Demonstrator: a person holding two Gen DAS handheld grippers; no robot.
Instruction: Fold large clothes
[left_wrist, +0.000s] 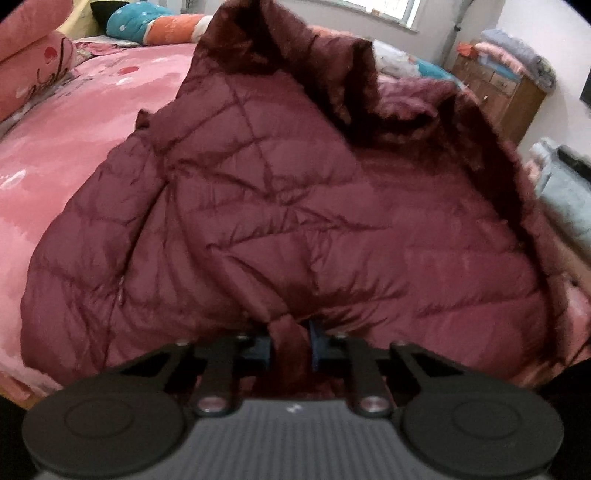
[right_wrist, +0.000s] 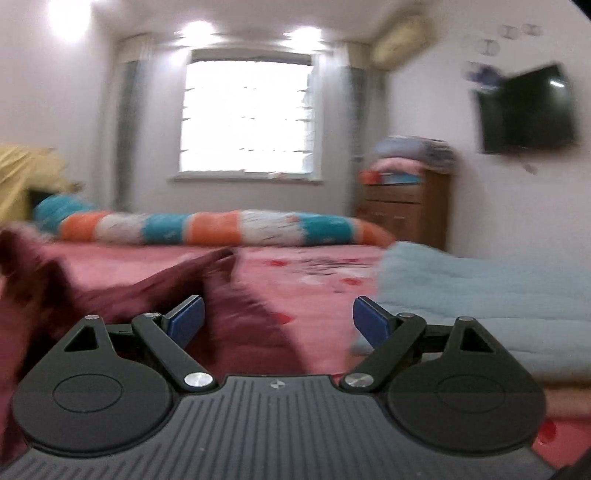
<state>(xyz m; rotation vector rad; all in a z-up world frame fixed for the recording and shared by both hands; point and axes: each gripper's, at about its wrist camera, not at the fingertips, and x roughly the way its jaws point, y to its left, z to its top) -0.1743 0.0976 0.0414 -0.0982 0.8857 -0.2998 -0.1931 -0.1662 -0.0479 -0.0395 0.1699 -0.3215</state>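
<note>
A large maroon quilted jacket (left_wrist: 280, 206) with a dark furry collar lies on the pink bed (left_wrist: 74, 122) and fills the left wrist view. My left gripper (left_wrist: 290, 341) is shut on a fold of the jacket's near edge. In the right wrist view, part of the jacket (right_wrist: 122, 291) lies at the left and under the left finger. My right gripper (right_wrist: 279, 319) is open and holds nothing, low over the pink bed (right_wrist: 314, 280).
A striped teal, orange and white bolster (right_wrist: 221, 227) lies across the far side of the bed. A folded light-blue blanket (right_wrist: 480, 291) sits on the bed at right. A wooden cabinet (right_wrist: 406, 210) with stacked bedding stands by the wall. Pink pillows (left_wrist: 26, 70) are at far left.
</note>
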